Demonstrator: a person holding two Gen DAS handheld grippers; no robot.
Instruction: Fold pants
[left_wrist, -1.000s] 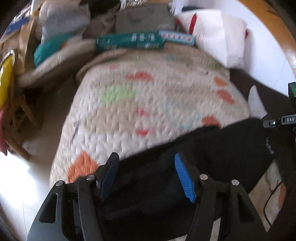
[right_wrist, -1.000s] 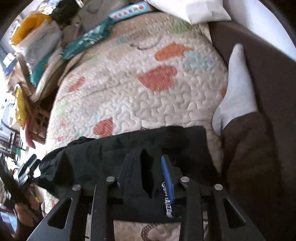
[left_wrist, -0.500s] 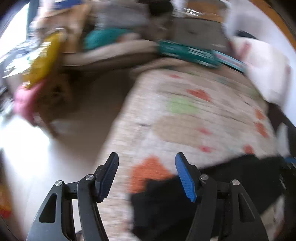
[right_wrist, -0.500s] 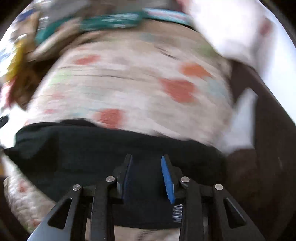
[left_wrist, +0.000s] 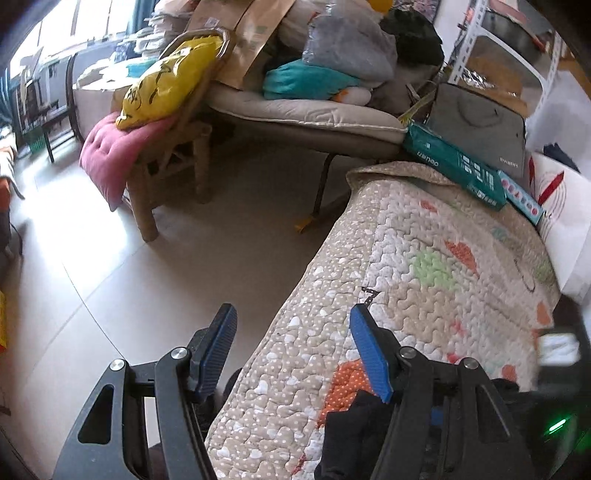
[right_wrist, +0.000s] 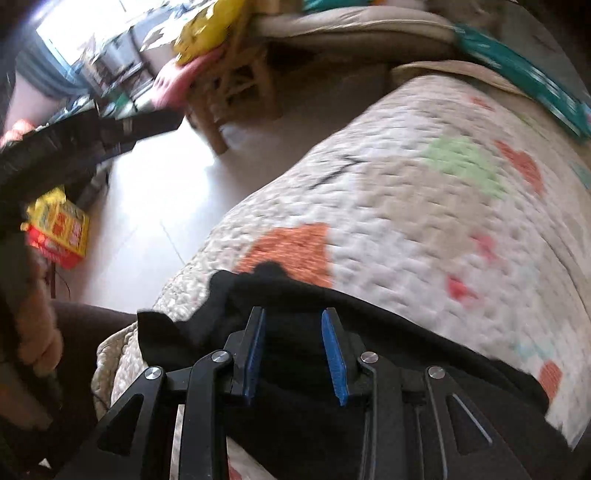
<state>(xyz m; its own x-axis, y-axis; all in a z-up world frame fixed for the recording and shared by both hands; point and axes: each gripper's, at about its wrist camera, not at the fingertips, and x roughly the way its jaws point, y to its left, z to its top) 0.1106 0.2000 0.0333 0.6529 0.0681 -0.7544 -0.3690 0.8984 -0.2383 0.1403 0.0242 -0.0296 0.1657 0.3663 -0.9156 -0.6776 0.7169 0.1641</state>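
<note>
My left gripper (left_wrist: 291, 354) hangs over the edge of the bed with its jaws standing wide and nothing between them; under the gap I see only the quilt (left_wrist: 424, 266) and, off to the left, the pale floor (left_wrist: 184, 258). The black pants (left_wrist: 354, 424) sit bunched just below and behind the right-hand blue pad, lying on the quilt, apart from the pads as far as I can see.

My right gripper (right_wrist: 293, 352) has its jaws narrow, with the pants (right_wrist: 388, 332) lying dark across the quilt (right_wrist: 424, 206) directly under and between the pads. Whether the pads press on the cloth I cannot tell (this view is blurred). The pants stretch from a ragged end ahead and left of this gripper away to its right, near an orange patch. Far ahead of the left gripper stands a chair (left_wrist: 173, 158) with a pink cushion (left_wrist: 114, 147).
</note>
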